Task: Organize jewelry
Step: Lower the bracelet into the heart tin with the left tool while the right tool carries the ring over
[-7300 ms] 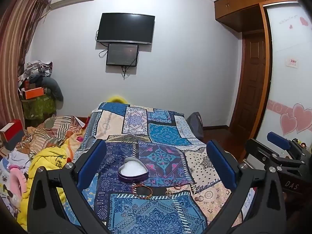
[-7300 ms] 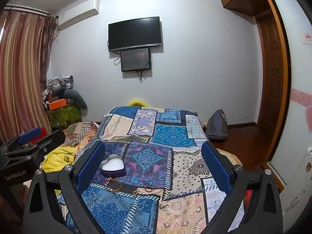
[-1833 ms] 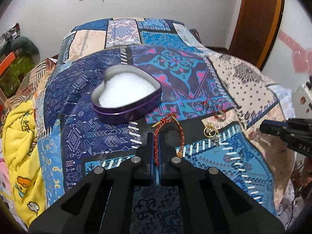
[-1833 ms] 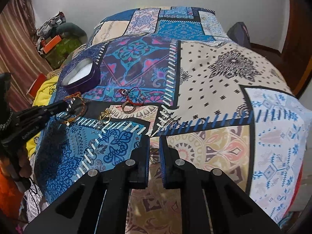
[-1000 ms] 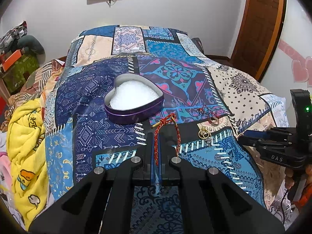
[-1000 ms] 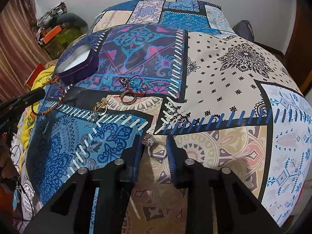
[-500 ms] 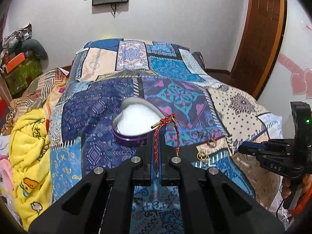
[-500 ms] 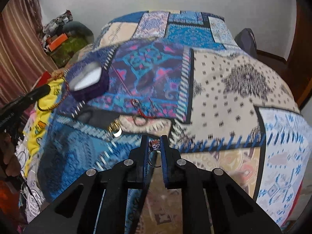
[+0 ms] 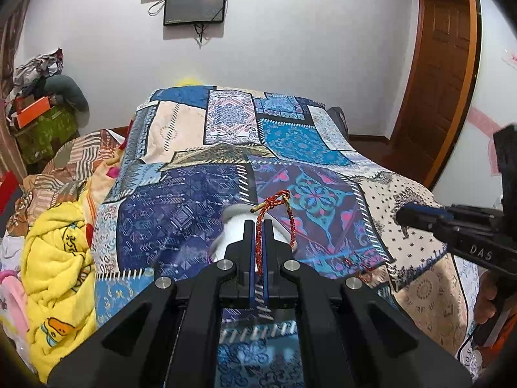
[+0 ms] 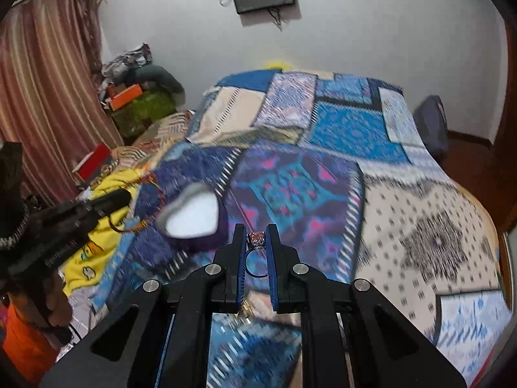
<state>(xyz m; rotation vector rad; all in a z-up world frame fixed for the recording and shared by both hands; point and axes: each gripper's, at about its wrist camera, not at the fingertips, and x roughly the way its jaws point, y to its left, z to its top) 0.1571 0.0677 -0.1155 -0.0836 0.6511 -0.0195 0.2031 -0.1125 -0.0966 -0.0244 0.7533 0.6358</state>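
- Left gripper is pinched tight on the red braided bracelet, and the cord loops up and over past the fingertips with its gold clasp end sticking out to the left.
- Right gripper is clamped on a ring: the stone cluster sits up near the fingertips, the band hangs between the two blue pads.
- Both pieces are in the air above the patchwork bedspread, neither touching the cloth.
- The heart-shaped tin with its white lining sits on the purple patch towards the left edge of the bed. In the left wrist view it peeks out right behind the fingertips, just beneath the bracelet.
- Handling call: the bracelet looks light and floppy, so it should sag and swing from wherever it is pinched; a grip on the cord well clear of the clasp seems safest.
- The ring is tiny, rigid and likely slippery metal. Gripping across the band, as here, looks right, though a slight loosening could drop it into the busy pattern.
- Likely next: lower each piece over the white lining and let go low.
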